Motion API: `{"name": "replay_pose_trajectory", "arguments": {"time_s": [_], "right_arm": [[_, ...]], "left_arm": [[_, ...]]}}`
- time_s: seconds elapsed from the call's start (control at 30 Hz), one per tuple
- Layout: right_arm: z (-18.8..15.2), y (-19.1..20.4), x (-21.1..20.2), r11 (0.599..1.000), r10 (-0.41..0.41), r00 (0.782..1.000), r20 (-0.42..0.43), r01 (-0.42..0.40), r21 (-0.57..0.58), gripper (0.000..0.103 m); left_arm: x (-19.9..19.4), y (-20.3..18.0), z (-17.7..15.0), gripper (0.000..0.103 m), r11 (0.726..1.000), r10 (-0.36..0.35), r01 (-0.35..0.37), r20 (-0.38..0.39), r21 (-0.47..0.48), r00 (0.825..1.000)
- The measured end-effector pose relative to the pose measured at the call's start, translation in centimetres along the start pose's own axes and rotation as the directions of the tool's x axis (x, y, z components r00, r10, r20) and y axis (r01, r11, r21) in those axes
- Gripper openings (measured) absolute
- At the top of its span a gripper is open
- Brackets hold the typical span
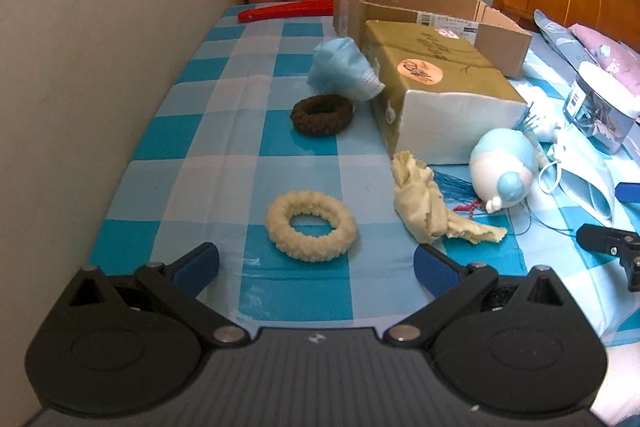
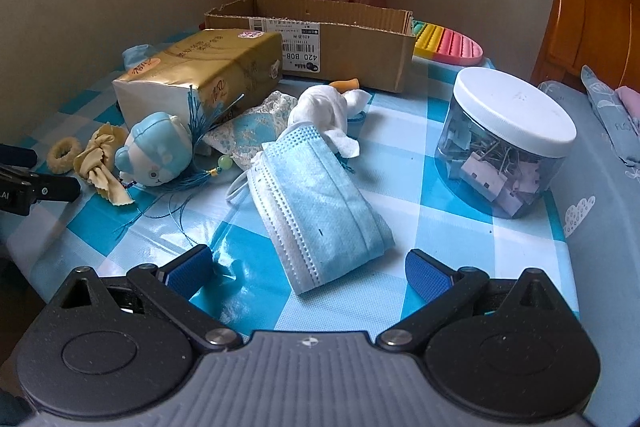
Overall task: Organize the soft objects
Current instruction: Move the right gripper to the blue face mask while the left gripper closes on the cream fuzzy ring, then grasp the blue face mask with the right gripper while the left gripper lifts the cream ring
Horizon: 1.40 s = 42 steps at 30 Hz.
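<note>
My left gripper [image 1: 316, 267] is open just short of a cream scrunchie [image 1: 311, 225] on the checked cloth. Farther back lie a brown scrunchie [image 1: 322, 115] and a crumpled light-blue cloth [image 1: 340, 67]. A cream cloth [image 1: 424, 205] and a blue-and-white plush toy [image 1: 503, 169] lie to the right. My right gripper [image 2: 308, 267] is open, with the near end of a blue face mask [image 2: 320, 199] between its fingers, untouched. Behind the mask lie a white cloth [image 2: 328, 115], a lace pouch [image 2: 256, 131], the plush toy [image 2: 160, 147] and the cream cloth [image 2: 98, 159].
A gold tissue pack [image 1: 436, 83] and an open cardboard box [image 2: 340, 39] stand behind the soft things. A clear jar of binder clips [image 2: 508, 139] sits at the right, a rainbow pop toy [image 2: 448, 47] behind it. A wall borders the table's left; bedding and a wooden headboard [image 2: 592, 11] lie right.
</note>
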State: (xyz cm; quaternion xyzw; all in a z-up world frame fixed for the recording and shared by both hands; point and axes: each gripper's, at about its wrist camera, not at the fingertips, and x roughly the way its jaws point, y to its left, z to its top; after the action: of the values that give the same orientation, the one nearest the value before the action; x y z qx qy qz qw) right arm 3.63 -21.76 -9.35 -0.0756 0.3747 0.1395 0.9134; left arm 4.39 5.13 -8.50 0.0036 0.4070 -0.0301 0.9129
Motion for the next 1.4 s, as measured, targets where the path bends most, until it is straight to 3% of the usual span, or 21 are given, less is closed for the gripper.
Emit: {"name": "replay_pose_trajectory", "arguments": {"time_s": [0.33,0.73,1.23,1.33,1.4], "right_arm": [[-0.4,0.1,-0.2,1.0,0.001,1.0,0.019,-0.001,-0.001,0.103],[0.0,0.0,-0.1,1.0,0.011,1.0,0.003,-0.011,-0.008,0.103],[3.0,-0.4,2.6,0.991,0.093,0.995,-0.04,-0.096,-0.095,0.103],[2.9,-0.4,2.2,0.989,0.099,0.994,-0.039,-0.103,-0.11,0.097],[2.9,-0.5,1.9,0.988,0.11,0.993,-0.039,-0.114,-0.107,0.086]], "left_arm": [[0.8,0.0,0.7,0.1,1.0,-0.011,0.011,0.02,0.019,1.0],[0.2,-0.9,1.3,0.052,0.996,-0.063,0.06,0.046,0.07,0.997],[0.2,-1.1,1.5,0.051,0.996,-0.059,0.056,0.033,0.065,0.998],[0.2,-1.0,1.5,0.051,0.996,-0.062,0.06,0.035,0.067,0.997],[0.2,-1.0,1.5,0.05,0.996,-0.063,0.061,0.033,0.069,0.997]]}}
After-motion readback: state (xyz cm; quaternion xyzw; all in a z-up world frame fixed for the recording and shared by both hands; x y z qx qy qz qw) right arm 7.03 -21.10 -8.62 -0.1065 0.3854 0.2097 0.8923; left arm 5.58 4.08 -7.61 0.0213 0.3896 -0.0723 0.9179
